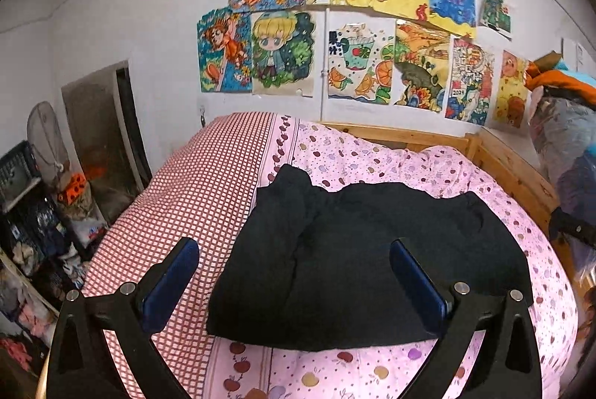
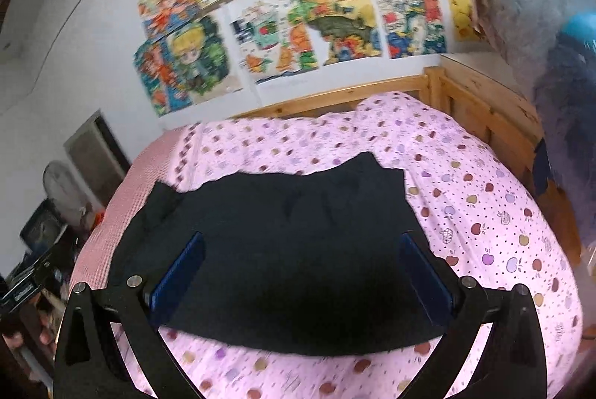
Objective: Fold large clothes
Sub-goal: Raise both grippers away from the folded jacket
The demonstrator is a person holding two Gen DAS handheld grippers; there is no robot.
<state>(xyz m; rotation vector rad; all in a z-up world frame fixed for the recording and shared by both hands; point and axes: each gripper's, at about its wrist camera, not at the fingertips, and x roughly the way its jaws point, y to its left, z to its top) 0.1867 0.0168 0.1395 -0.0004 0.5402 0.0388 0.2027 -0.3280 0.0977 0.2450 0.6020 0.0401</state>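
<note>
Nearest in each wrist view, a pair of black arms with blue pads is seen. The left gripper point(image 1: 294, 272) is held with its jaws spread wide and nothing between the pads. The right gripper point(image 2: 301, 272) is likewise spread wide and empty. Both are poised above the near edge of the garment, without touching it.

Just beyond the jaws, a black garment point(image 1: 365, 261) is laid on the bed point(image 1: 465, 175). It is gathered into a broad, roughly rectangular bundle, with its near edge straight and one thicker layer doubled over along its left side. Its far edge is uneven, with a corner sticking up. What kind of garment it is cannot be told.

The garment rests mostly on a pink quilt printed with apples, with its left part over a red checked panel point(image 1: 178, 212).

Farther off, a wooden bed frame point(image 2: 480, 108), a white wall hung with children's drawings point(image 1: 283, 52), and piled belongings at either side are visible.

The folding is judged well advanced: at least one fold appears made. A further fold or tidying may remain.
</note>
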